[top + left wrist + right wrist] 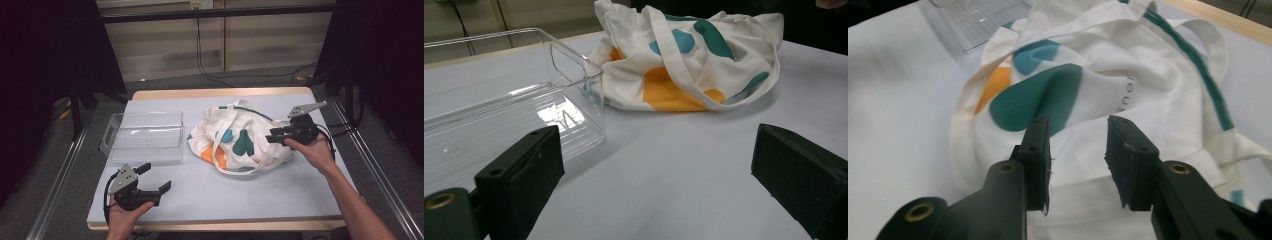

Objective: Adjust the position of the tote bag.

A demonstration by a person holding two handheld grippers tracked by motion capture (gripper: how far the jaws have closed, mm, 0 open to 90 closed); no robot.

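A crumpled cream tote bag (239, 139) with teal and orange patches lies on the pale blue table (250, 192), right of its middle, slumped so that its mouth and whatever is inside cannot be made out. One long strap loops out over the tabletop on the near side (744, 92), and a teal-edged strap runs along the far side (1205, 75). In the right gripper view some small printed letters on the cloth are too blurred and folded to read. The right gripper (274, 136) is at the bag's right edge, its jaws pointing into the fabric; in its own view (1077, 150) the jaws stand partly apart with a raised fold of the bag in the gap, and it is hard to tell whether the pads press on the cloth, though a clear strip of fabric shows between them and neither pad looks to pinch it. The hand holding it covers the rear of the tool in the high view. Just left of the bag sits a clear plastic tray (115, 131), apart from it by a narrow strip of table; its far end is cut off in the left gripper view (589, 70), and its see-through walls blur into the tabletop. The left gripper (156, 179) rests near the table's front left corner, jaws wide apart with only bare table between them (654, 185), well apart from the bag.
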